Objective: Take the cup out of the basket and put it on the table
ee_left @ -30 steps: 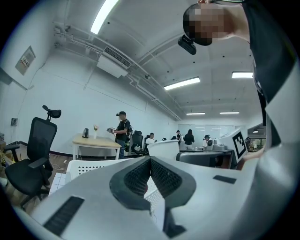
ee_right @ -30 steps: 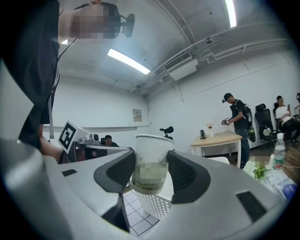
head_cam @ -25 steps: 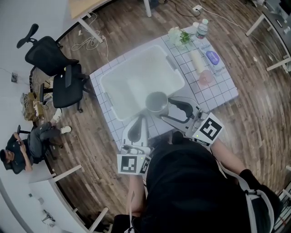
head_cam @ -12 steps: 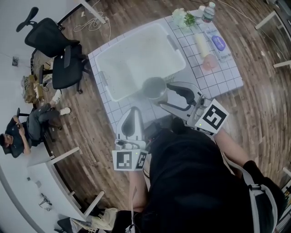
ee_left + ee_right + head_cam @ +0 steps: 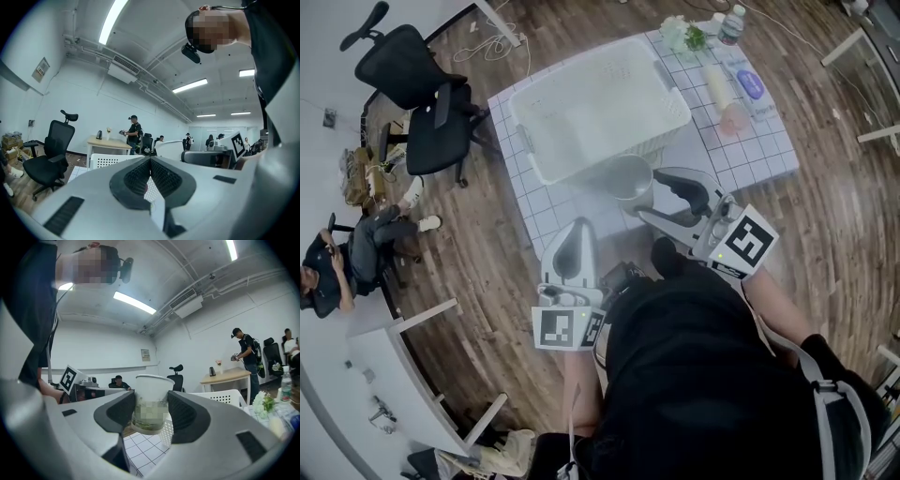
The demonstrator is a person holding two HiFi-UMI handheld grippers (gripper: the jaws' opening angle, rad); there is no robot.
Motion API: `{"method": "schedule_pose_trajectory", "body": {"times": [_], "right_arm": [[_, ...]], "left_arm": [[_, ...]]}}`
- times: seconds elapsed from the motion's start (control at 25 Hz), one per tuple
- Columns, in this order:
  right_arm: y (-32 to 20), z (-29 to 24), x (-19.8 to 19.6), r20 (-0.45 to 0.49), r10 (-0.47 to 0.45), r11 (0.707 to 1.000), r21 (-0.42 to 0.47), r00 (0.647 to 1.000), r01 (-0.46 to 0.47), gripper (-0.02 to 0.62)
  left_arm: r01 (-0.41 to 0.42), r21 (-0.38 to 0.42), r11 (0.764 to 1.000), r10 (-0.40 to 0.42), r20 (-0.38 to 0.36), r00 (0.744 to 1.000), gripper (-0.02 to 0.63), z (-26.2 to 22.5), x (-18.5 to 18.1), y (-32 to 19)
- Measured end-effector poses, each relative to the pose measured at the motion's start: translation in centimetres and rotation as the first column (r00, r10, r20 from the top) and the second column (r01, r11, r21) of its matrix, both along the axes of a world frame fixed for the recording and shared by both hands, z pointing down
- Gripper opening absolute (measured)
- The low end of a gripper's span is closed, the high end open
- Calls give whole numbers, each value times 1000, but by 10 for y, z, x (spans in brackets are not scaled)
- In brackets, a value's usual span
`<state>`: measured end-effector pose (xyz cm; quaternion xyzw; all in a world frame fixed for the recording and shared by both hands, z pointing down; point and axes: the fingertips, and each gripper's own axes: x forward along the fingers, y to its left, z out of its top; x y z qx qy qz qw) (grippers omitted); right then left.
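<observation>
A white paper cup (image 5: 151,401) with a green print sits upright between the dark pads of my right gripper (image 5: 151,416), which is shut on it. In the head view the cup (image 5: 626,180) hangs just outside the near rim of the white plastic basket (image 5: 598,105), above the white gridded table (image 5: 546,214). My left gripper (image 5: 568,260) rests lower left of the cup over the table's near edge. Its jaws are shut (image 5: 150,180) with nothing between them.
At the table's far right lie a pink cup (image 5: 732,119), a cream tube (image 5: 716,86), a blue-labelled packet (image 5: 750,86), a water bottle (image 5: 730,23) and a small flower bunch (image 5: 682,34). A black office chair (image 5: 420,94) stands left of the table. A person (image 5: 336,272) sits at far left.
My right gripper has carried the cup from inside the basket's near corner out over its near rim, toward me. The left gripper stayed about where it was.
</observation>
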<state>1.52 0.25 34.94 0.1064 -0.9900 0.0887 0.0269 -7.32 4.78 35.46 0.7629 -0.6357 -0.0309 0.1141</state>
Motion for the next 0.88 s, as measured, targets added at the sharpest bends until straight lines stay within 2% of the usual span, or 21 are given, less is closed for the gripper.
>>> {"method": "schedule_pose_trajectory", "body": {"times": [0.48, 0.88], "right_arm": [[100, -13, -4, 9, 32, 999, 15, 999, -32, 235], [161, -4, 29, 4, 95, 995, -36, 995, -95, 235]], "left_arm": [[-76, 12, 997, 76, -9, 997, 9, -1, 2, 90], [-178, 12, 984, 179, -30, 983, 9, 9, 36, 136]]}}
